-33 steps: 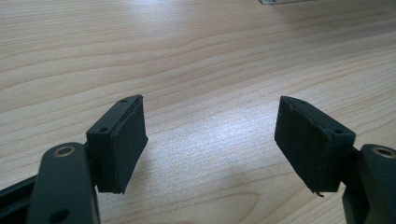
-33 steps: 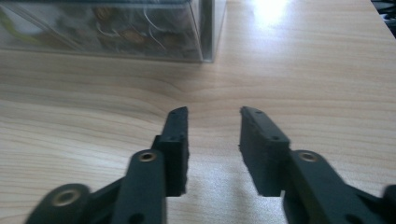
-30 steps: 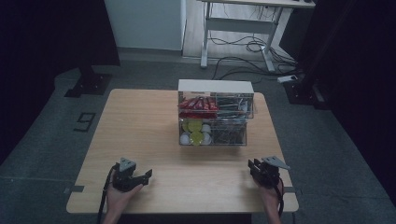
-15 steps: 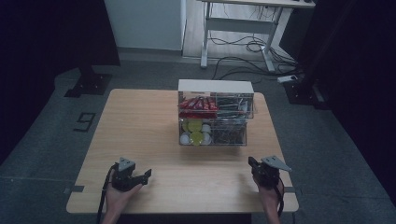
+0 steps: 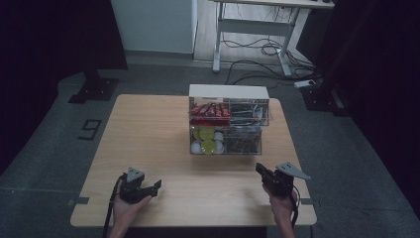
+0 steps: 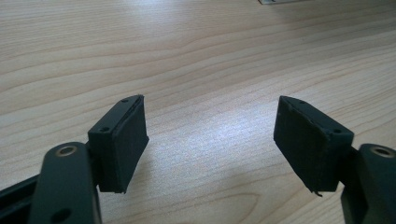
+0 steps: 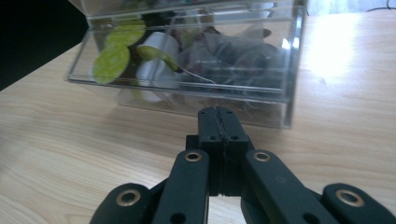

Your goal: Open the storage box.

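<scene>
L claw (image 6: 210,140) spread over table; R claw (image 7: 219,126) closed.

On my right tongs (image 7: 219,122) I log both black jaws pressed together with nothing between them, low over the pale wooden bench (image 7: 60,140), pointing at a clear plastic box (image 7: 196,70) just ahead holding yellow-green discs (image 7: 111,59), a white round piece (image 7: 159,46) and dark crumpled wrappers (image 7: 233,58).
</scene>
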Demonstrator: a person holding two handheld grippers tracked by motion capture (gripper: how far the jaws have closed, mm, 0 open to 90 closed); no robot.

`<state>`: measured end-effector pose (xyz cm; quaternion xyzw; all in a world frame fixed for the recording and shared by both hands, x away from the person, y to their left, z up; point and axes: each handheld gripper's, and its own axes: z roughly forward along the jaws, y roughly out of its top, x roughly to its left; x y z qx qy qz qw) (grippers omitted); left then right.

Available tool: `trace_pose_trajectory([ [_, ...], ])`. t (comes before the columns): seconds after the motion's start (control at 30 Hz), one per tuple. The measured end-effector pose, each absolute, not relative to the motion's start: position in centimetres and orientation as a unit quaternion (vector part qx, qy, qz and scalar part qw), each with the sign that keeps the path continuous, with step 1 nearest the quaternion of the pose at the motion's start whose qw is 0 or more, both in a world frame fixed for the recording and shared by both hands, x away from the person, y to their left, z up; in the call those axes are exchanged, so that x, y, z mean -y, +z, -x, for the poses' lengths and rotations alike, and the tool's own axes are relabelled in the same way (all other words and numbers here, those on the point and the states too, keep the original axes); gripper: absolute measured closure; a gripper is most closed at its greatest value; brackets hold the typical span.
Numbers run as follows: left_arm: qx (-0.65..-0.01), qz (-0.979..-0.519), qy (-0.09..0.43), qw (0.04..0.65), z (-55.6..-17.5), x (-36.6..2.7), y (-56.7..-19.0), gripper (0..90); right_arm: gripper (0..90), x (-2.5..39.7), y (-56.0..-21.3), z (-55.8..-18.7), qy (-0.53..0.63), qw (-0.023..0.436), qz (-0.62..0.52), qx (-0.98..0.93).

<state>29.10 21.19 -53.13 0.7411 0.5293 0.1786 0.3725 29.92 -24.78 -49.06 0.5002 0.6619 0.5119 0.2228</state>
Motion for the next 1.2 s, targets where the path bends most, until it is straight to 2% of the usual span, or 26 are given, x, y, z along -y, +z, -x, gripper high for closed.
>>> trace_pose_trajectory([
  [1.2, -0.520, -0.752, 0.172, 0.367, -29.2, -20.7, -53.4, 26.9, 89.5, 19.2, -49.9, -32.8, 0.496, 0.193, -0.464, -0.708],
])
